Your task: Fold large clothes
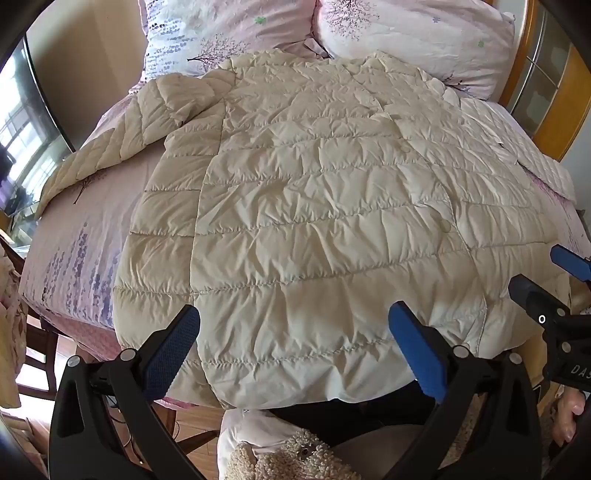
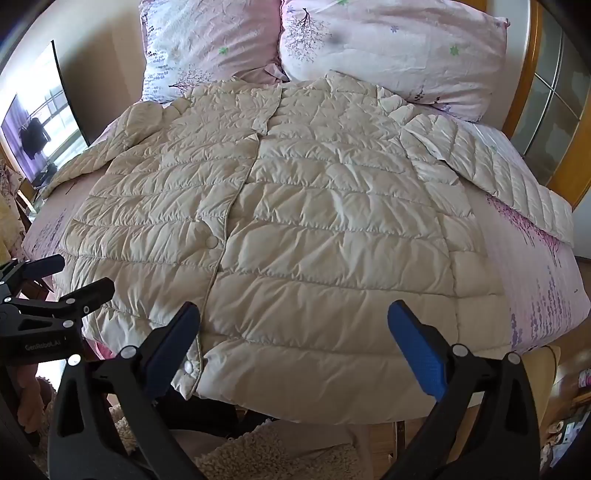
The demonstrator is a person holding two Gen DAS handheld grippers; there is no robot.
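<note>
A cream quilted down jacket [image 1: 314,206] [image 2: 295,229] lies flat on the bed, front up, collar toward the pillows, hem hanging over the near edge. Both sleeves spread out sideways: the left sleeve [image 1: 110,147] and the right sleeve [image 2: 491,173]. Its front closure with snap buttons [image 2: 211,242] runs down the middle. My left gripper [image 1: 293,347] hovers open above the hem's left part, nothing between its blue pads. Over the hem's right part my right gripper [image 2: 293,347] is open too and empty. Each gripper shows at the other view's edge.
Two pink floral pillows [image 2: 391,48] [image 1: 229,33] lie at the head of the bed. The pink sheet [image 1: 81,236] is bare beside the jacket. A wooden frame [image 2: 524,74] stands at the right, a window at the left. A person's fleece clothing [image 2: 258,454] is below.
</note>
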